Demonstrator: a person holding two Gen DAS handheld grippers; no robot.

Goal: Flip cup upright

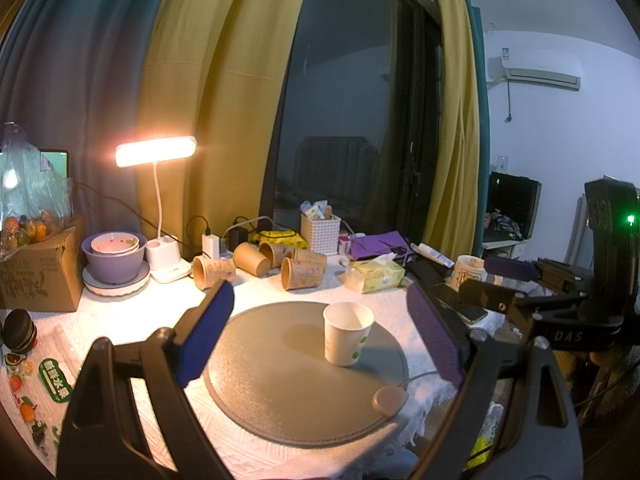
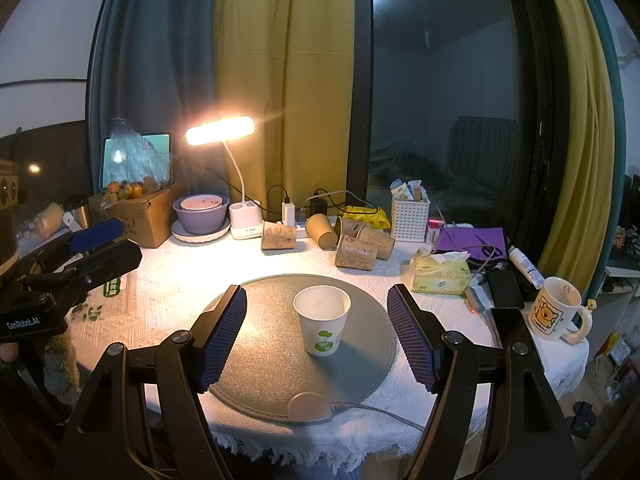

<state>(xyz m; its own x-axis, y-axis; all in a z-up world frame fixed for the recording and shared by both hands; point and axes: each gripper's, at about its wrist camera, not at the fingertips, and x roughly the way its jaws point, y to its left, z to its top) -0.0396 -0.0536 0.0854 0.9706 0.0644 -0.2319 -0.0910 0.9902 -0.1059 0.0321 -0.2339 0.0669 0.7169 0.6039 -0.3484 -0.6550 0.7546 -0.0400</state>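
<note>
Paper cup (image 2: 322,325) upright on round grey mat (image 2: 264,364), ribbed jaws of both grippers released.

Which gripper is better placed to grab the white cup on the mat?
Right. In the right wrist view the white cup sits centred between the open right gripper pads. From the left gripper it stands off-centre, nearer the right-hand pad.

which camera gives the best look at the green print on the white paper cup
The right wrist view. There the white paper cup stands upright and centred on the grey mat, with its green print facing the camera. In the left wrist view the cup sits off to the right, and only a sliver of green shows at its edge.
</note>
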